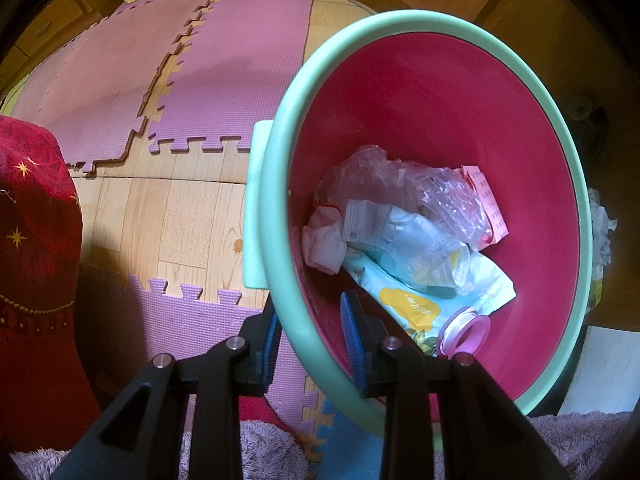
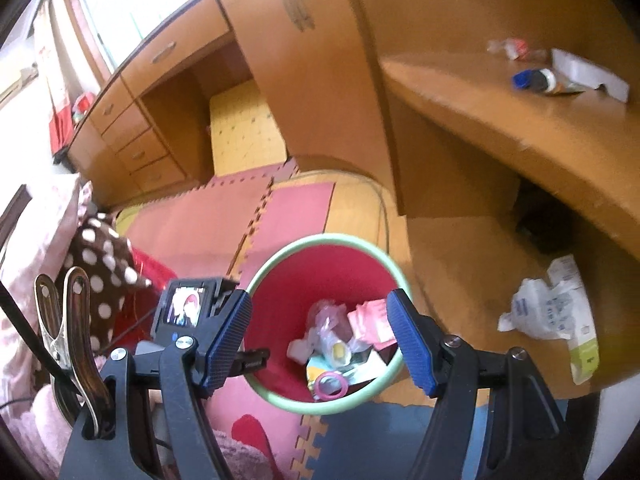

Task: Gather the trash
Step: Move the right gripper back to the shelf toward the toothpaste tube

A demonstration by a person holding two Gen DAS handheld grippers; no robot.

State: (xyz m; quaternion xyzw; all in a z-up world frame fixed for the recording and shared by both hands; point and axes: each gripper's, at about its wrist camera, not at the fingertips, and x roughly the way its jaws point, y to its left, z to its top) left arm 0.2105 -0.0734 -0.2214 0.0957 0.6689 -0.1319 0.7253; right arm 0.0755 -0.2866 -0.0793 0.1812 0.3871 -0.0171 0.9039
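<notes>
While your left gripper pinches the bin by its green rim, your right gripper hangs wide open and empty above it; the crumpled white bag lies at its three o'clock, nearer that hand.

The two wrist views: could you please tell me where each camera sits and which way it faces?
Left wrist: on the left gripper, looking down into the bin; its fingers clamp the bin's rim.
Right wrist: on the right gripper, looking slantwise down across the floor towards the desk; its fingers are open and empty, and the left gripper's camera shows.
Shared: the bin, the trash inside it, including a pink ring, and the foam mats.
</notes>
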